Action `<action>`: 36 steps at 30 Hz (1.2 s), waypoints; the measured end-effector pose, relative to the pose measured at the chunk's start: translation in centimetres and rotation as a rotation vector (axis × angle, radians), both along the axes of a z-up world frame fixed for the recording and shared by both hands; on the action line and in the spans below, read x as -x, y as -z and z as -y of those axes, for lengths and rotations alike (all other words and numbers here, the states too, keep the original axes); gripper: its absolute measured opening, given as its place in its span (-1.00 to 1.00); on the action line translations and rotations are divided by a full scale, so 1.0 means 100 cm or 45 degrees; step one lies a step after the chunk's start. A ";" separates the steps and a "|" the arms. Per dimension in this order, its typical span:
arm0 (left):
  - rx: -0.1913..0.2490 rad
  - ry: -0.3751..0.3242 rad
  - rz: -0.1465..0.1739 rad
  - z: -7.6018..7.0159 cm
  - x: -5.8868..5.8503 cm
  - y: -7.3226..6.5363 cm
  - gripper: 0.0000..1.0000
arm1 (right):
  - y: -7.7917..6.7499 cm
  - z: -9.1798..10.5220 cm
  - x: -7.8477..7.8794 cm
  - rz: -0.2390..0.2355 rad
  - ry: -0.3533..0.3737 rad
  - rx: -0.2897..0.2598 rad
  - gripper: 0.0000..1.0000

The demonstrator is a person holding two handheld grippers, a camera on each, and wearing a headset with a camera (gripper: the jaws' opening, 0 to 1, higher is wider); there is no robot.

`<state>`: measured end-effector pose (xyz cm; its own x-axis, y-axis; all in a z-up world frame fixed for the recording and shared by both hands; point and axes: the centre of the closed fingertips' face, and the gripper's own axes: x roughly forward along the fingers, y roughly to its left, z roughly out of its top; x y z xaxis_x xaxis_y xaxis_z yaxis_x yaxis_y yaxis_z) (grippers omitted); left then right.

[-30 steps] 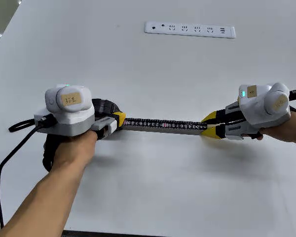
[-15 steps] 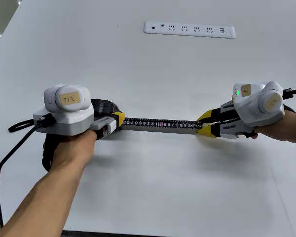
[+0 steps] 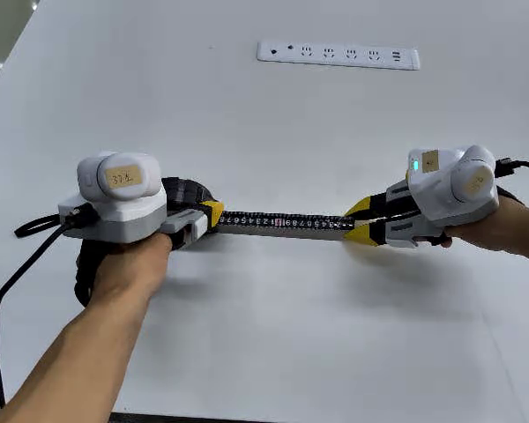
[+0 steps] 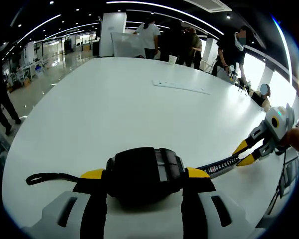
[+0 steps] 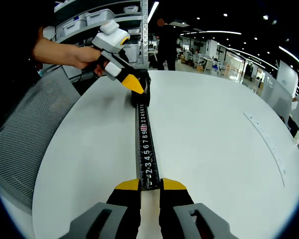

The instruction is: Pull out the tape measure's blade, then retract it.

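Both grippers are closed on something. The left gripper (image 3: 213, 214) has its yellow-tipped jaws clamped on either side of the tape measure (image 3: 187, 191), a black case that sits between them low in the left gripper view, with a dark strap (image 4: 49, 177) trailing off it across the white table (image 3: 291, 335). The right gripper (image 3: 357, 222) has its jaws drawn narrow around the free end of the blade (image 3: 282, 220); in the right gripper view the two yellow tips pinch the blade's end from both sides. The blade is pulled out and stretches straight from the case to the right gripper, dark with pale numbers on its face and one small red mark partway along. It runs low over the table, and I cannot tell whether it touches the surface. The two grippers are well apart, each held in one of the person's hands, the left arm reaching in from the bottom left of the head view. A black cable (image 3: 9, 291) hangs from the back of the left gripper. A white power strip (image 3: 338, 54) lies flat near the far edge of the table, well apart from the tape measure. People stand beyond the table in the left gripper view.
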<state>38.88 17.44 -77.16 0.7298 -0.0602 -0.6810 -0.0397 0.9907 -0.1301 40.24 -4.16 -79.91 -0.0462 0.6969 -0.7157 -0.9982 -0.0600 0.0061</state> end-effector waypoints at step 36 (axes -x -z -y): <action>0.018 -0.005 -0.005 -0.001 0.000 0.000 0.11 | 0.000 -0.028 0.001 0.005 -0.022 -0.027 -0.79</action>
<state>38.91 17.53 -77.13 0.7277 -0.0669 -0.6827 -0.0445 0.9885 -0.1443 40.17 -1.37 -79.93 -0.0556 0.7113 -0.7007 -0.9970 -0.0770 0.0009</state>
